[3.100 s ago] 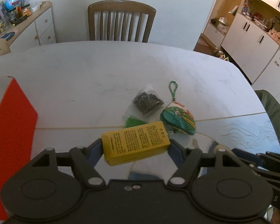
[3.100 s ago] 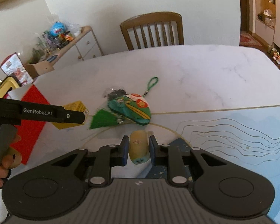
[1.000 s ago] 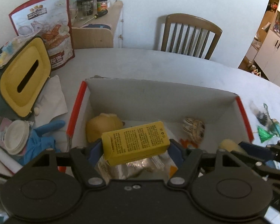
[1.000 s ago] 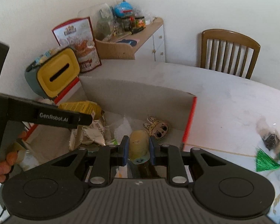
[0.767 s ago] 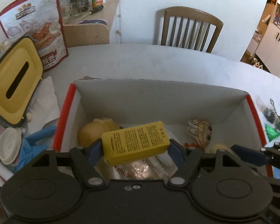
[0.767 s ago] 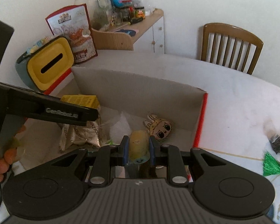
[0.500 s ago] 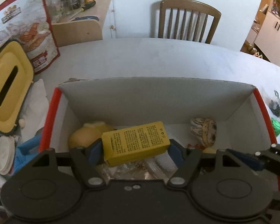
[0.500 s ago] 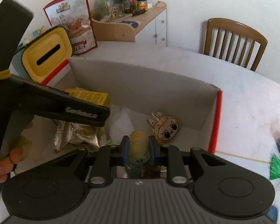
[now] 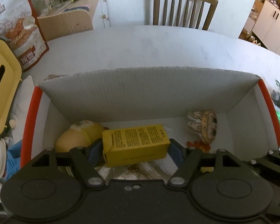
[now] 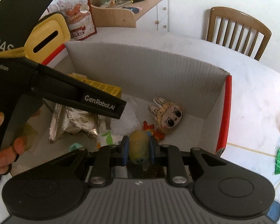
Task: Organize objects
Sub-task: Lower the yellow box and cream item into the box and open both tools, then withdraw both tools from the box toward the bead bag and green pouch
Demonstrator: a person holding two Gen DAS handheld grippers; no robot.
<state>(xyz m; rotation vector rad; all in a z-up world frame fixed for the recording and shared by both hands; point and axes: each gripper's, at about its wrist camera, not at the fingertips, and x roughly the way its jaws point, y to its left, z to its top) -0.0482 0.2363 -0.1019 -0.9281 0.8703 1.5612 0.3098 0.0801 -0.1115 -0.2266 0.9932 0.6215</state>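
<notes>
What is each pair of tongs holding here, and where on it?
Left tongs: yellow carton, clamped at its two short ends. Right tongs: small yellow capsule-shaped toy, gripped across its sides.

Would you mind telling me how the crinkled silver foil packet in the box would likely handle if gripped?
The foil packet looks creased and slack, so probably floppy and light. Its glossy film may slip between pads. Lying flat on the cardboard box floor, it seems unlikely to roll.

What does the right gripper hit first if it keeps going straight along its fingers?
Probably the box floor. The right gripper, shut on a small yellow toy, points down into the cardboard box. Just ahead lies a red-orange trinket beside the plush face; depth is unclear.
</notes>
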